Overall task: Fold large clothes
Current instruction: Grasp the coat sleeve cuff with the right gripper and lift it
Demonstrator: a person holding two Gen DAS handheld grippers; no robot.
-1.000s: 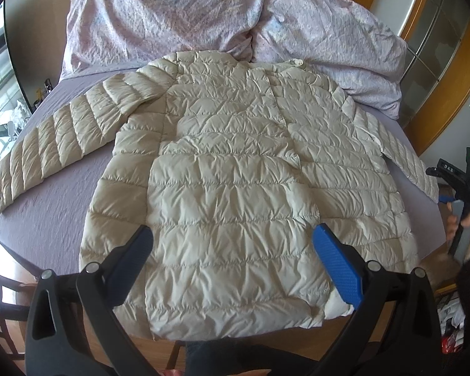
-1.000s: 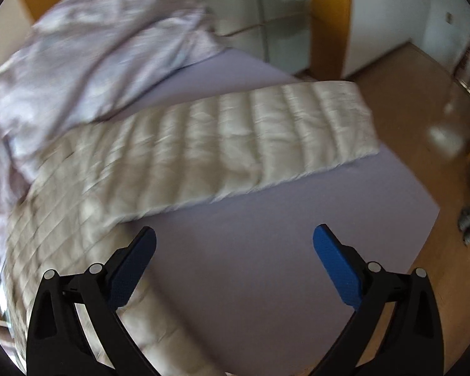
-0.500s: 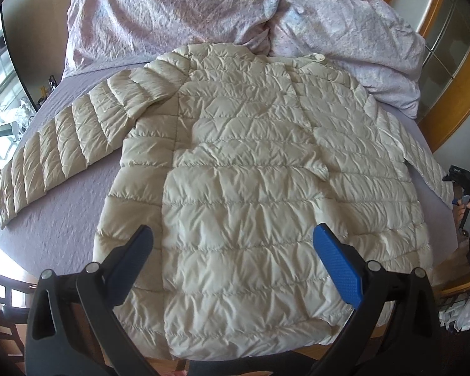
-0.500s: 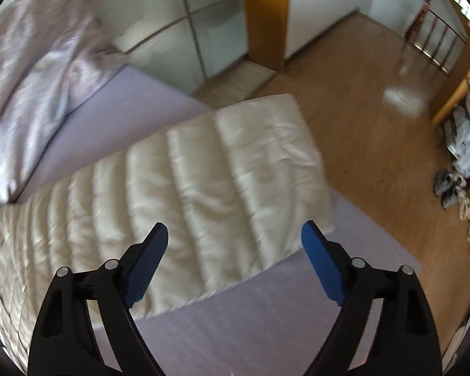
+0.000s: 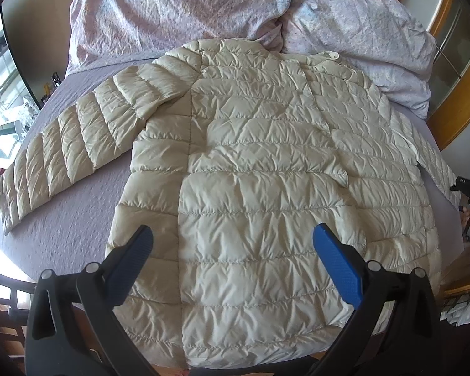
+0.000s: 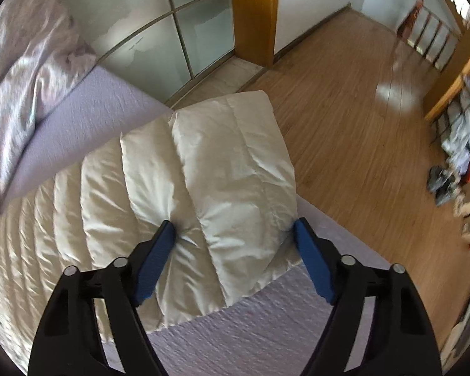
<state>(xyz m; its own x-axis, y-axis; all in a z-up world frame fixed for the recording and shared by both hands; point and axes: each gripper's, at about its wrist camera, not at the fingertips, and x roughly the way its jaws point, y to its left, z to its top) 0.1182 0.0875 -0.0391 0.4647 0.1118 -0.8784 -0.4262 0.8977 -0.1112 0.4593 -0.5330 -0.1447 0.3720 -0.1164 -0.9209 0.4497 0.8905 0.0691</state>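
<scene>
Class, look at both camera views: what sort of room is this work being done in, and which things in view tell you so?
Most likely a bedroom in a home. A jacket lies spread on a bed with a crumpled duvet at its head, and frosted sliding doors, probably a wardrobe, stand beside the wooden floor.

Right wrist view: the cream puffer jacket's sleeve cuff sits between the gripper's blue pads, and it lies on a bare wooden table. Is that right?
Not quite. The sleeve cuff is between the right gripper pads, its jaws closing on it, but it lies on a bed's lilac sheet, its end overhanging the edge, not on a wooden table. The right wrist view shows this; the wood is the floor beyond.
</scene>
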